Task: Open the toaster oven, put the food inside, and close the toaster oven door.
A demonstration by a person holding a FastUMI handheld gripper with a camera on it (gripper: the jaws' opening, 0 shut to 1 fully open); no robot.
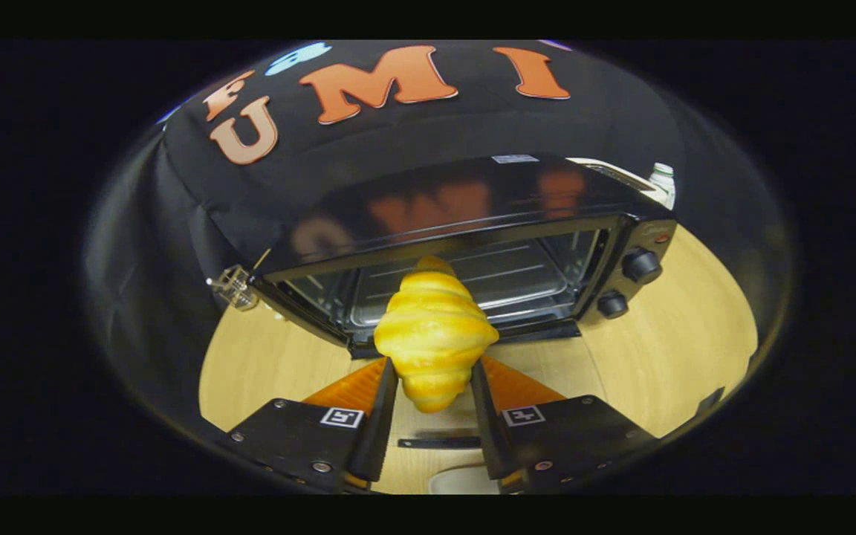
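A golden croissant (434,334) stands lengthwise between my two fingers, and my gripper (434,365) is shut on it, holding it above the wooden table (666,357). Just beyond the croissant sits the black toaster oven (472,245). Its door is down and the cavity with a wire rack (495,286) is exposed. The croissant's far tip overlaps the oven's mouth. Two black knobs (640,265) sit on the oven's right panel.
A small clear plastic piece (235,287) lies at the oven's left corner. A bottle top (662,178) peeks up behind the oven's right side. A white object (465,479) and a dark strip (439,442) lie on the table beneath the fingers.
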